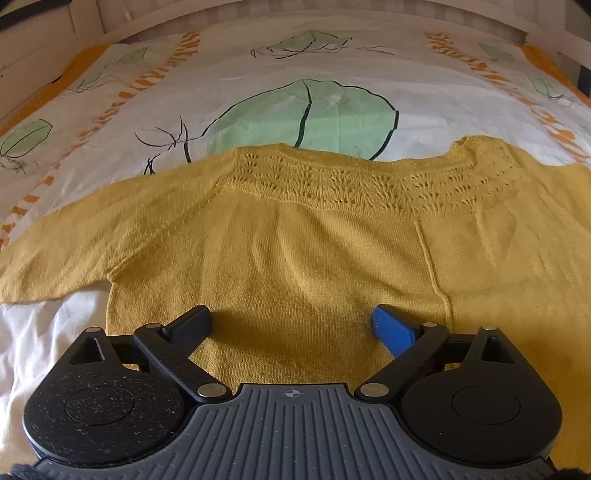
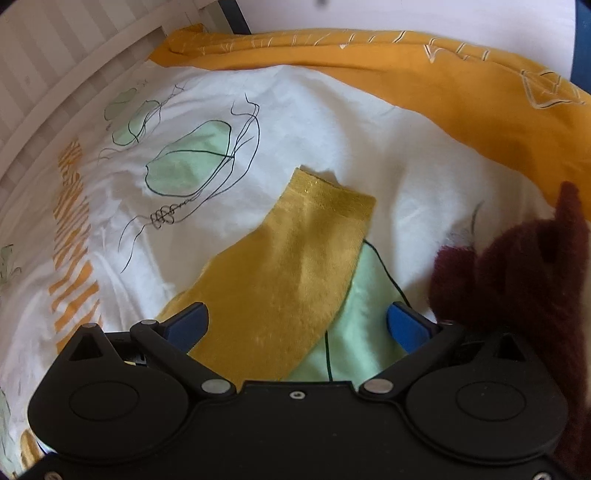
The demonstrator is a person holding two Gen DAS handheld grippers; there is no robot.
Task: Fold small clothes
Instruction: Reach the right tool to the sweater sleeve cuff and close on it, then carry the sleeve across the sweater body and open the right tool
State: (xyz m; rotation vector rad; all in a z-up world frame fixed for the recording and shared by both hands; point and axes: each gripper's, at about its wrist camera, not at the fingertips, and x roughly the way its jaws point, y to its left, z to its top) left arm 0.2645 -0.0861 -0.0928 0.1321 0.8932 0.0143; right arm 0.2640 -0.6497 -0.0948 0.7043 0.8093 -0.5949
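Note:
A small mustard-yellow knit sweater (image 1: 314, 236) lies flat on the bed, its lace yoke and neckline at the far side and one sleeve spread to the left. My left gripper (image 1: 291, 325) is open and empty, just above the sweater's lower body. In the right wrist view the sweater's other sleeve (image 2: 295, 273) stretches away from me, its cuff at the far end. My right gripper (image 2: 297, 325) is open and empty, its fingers on either side of the near part of that sleeve.
The bed has a white cover (image 1: 258, 74) printed with green leaves and orange lettering. An orange blanket (image 2: 443, 85) lies along the far right edge. A dark maroon knit garment (image 2: 517, 280) sits close to the right gripper's right side. A white bed frame (image 1: 369, 14) runs along the far side.

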